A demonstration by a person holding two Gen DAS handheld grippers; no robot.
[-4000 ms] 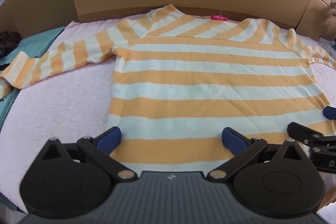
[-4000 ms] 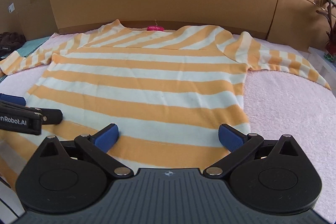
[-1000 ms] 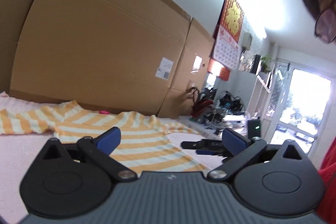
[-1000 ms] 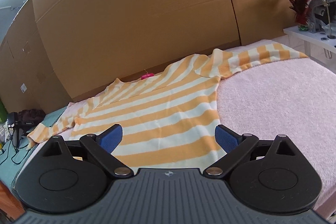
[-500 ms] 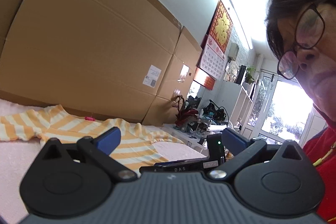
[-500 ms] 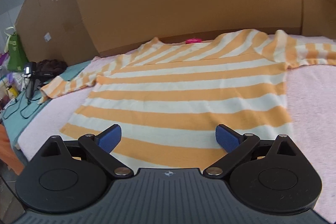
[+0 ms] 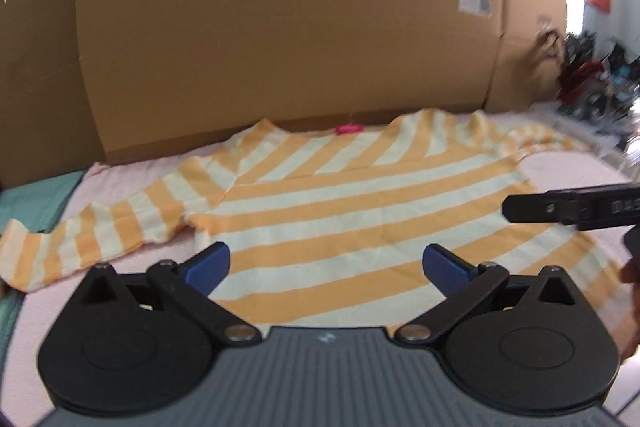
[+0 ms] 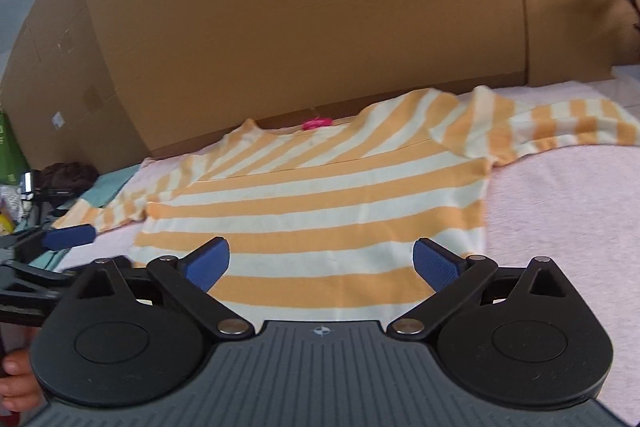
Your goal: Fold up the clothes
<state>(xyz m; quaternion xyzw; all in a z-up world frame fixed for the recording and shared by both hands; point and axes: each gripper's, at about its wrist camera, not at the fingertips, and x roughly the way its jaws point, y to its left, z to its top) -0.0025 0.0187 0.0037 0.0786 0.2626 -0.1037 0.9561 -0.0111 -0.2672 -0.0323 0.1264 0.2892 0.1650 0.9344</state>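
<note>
An orange-and-white striped sweater point(image 7: 360, 211) point(image 8: 320, 203) lies flat on a pink blanket point(image 8: 560, 227), sleeves spread and a pink neck label point(image 7: 349, 129) at the far edge. My left gripper point(image 7: 326, 261) hovers open above the hem near the sweater's left side, with nothing between its pads. My right gripper point(image 8: 321, 261) is over the hem too, its jaws opening with nothing between them. The right gripper's black finger point(image 7: 572, 211) shows at the right edge of the left wrist view. In the right wrist view the left gripper's blue pad point(image 8: 68, 237) shows at the left.
Tall cardboard boxes point(image 7: 280, 27) point(image 8: 300, 27) wall off the far side just behind the collar. A teal cloth point(image 7: 36, 203) lies beyond the blanket's left edge. Dark clutter point(image 8: 64, 175) sits at the far left, and a hand point(image 8: 16, 379) shows at the bottom left.
The left wrist view swung from the room and the person back down onto the sweater. The right wrist view turned slightly, and the left gripper now appears at its left edge.
</note>
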